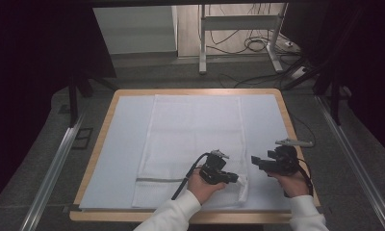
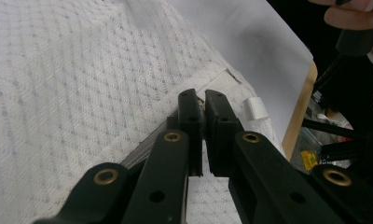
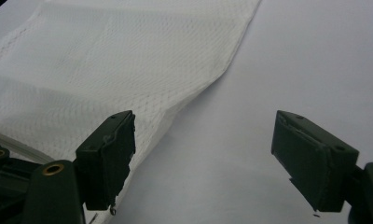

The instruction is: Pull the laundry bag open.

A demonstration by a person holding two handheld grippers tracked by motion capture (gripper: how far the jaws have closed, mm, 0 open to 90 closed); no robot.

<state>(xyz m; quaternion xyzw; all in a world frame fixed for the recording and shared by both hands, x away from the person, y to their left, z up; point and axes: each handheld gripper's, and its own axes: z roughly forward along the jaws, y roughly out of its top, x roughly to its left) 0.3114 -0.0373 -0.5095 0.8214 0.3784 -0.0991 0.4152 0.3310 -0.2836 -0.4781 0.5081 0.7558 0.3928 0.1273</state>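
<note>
A white waffle-weave towel [image 1: 190, 134] lies flat along the middle of the pale mat [image 1: 118, 154], with a grey stripe near its front end. My left gripper [image 1: 236, 179] is at the towel's front right corner, and the fabric there is bunched up. In the left gripper view the jaws [image 2: 202, 100] are pressed together over the towel's hemmed edge [image 2: 82, 93], next to a small white tag [image 2: 255, 108]. My right gripper [image 1: 255, 161] hovers just right of the towel, jaws wide apart. In the right gripper view it [image 3: 203, 126] has nothing between its pads, with the towel [image 3: 105, 60] to its left.
The mat covers a wooden table top [image 1: 100, 139] whose rim shows all round. Metal rails [image 1: 51, 168] run along both sides on the floor. A desk frame with cables [image 1: 248, 43] stands beyond the far edge.
</note>
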